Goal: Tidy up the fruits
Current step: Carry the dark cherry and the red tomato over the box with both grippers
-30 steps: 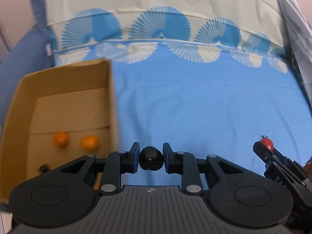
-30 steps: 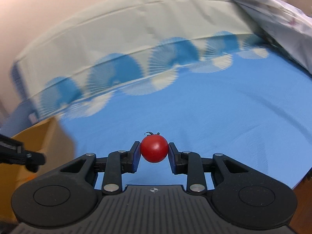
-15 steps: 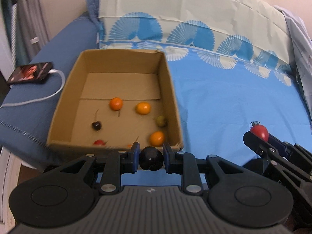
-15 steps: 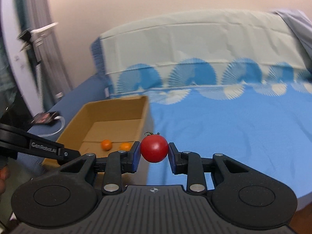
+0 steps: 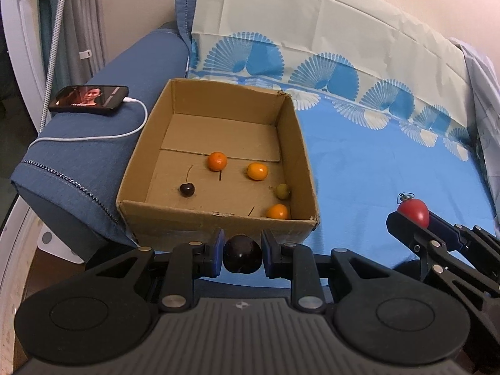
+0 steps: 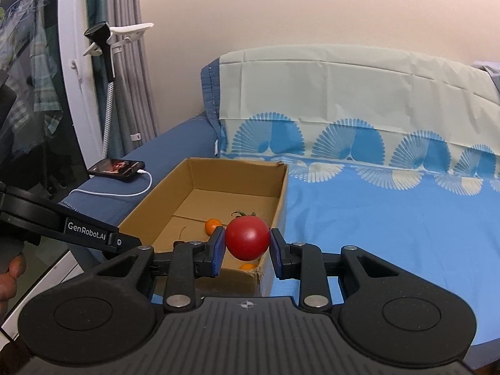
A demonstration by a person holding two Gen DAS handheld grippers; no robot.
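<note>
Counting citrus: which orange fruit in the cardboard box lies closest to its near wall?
The small round orange fruit in the near right corner, beside the greenish one; the other two lie mid-box.

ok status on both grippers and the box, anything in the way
Left gripper shut on dark plum, just short of the cardboard box. Right gripper shut on red tomato. Box open, fruit scattered inside, nothing blocking.
</note>
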